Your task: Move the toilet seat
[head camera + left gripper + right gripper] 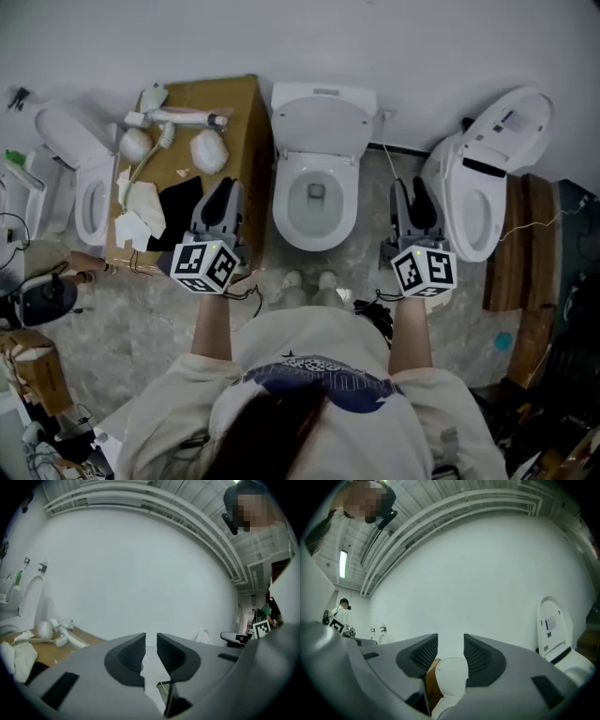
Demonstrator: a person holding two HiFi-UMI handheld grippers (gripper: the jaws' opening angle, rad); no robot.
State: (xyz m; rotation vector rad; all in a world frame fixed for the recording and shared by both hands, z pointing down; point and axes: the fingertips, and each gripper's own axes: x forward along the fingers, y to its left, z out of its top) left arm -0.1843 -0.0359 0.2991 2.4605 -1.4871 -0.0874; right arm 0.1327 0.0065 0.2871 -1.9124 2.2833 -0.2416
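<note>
The left gripper (223,190) hung empty, jaws a sliver apart, the right gripper (413,192) gaped wider, the toilet seat (349,199) ahead between them.

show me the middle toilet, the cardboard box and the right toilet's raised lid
middle toilet (287,195): head view, on the left side of its bowl rim.
cardboard box (236,111): head view, on the bare top near its right edge.
right toilet's raised lid (514,120): head view, on the middle of the lid.
</note>
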